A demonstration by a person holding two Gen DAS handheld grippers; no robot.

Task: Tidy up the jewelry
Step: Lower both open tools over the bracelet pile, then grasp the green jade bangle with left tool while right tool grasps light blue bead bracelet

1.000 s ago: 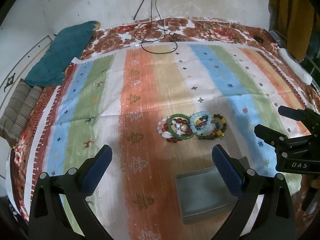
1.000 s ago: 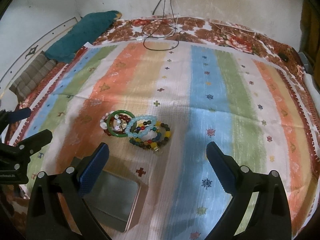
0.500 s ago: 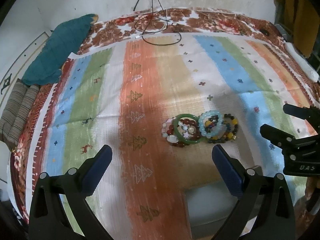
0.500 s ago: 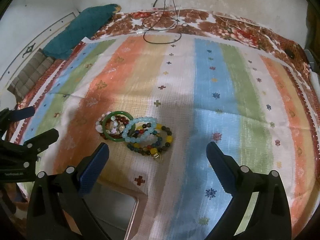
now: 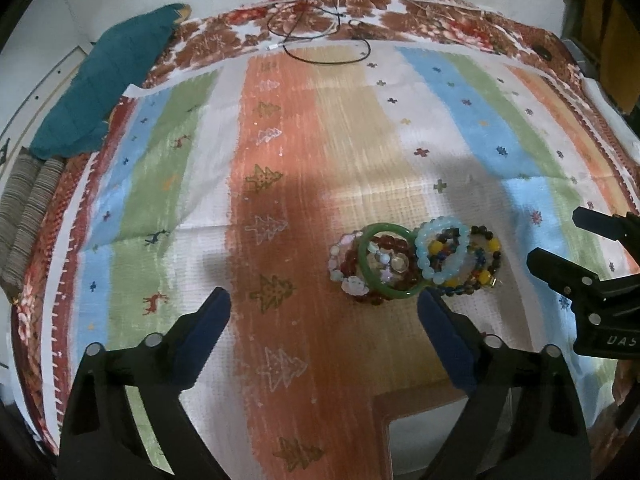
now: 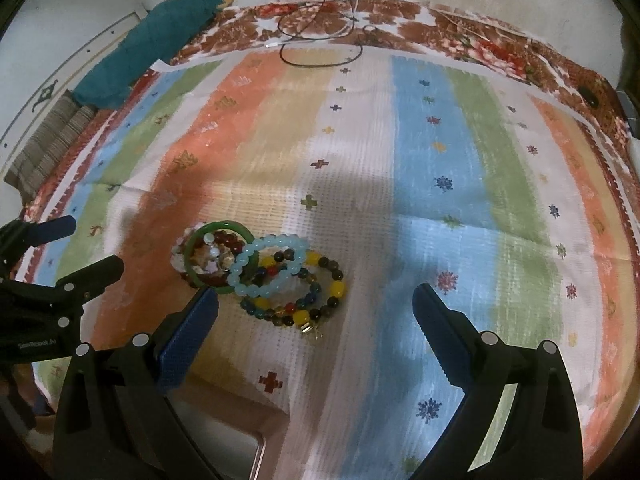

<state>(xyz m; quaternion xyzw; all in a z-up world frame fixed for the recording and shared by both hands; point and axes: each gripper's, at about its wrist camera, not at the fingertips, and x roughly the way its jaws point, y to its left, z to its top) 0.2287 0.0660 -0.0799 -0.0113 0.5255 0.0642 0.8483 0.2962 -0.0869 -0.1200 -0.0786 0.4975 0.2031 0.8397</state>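
A pile of bracelets lies on the striped cloth: a green bangle [image 5: 366,264] [image 6: 194,240] over dark red beads [image 5: 394,242] and pale pink beads [image 5: 354,285], a light blue bead bracelet [image 5: 442,276] [image 6: 276,286], and multicoloured bead strands [image 5: 486,276] [image 6: 308,312]. My left gripper [image 5: 324,314] is open and empty, just short of the pile, its right finger [image 5: 444,332] near the bangle. My right gripper [image 6: 316,312] is open and empty, with the multicoloured strands between its fingers. A grey tray [image 5: 432,446] [image 6: 216,446] lies near me.
The striped cloth [image 5: 280,160] covers a floral bedsheet [image 5: 400,4]. A teal cushion [image 5: 100,88] and a striped pillow [image 5: 24,208] lie at the far left. A black cable [image 5: 320,40] loops at the back. The right gripper shows in the left wrist view [image 5: 592,276].
Both grippers moved forward toward the bracelet pile. The pile now looks bigger and closer, and the grey tray has slid down to the bottom edge of both views.
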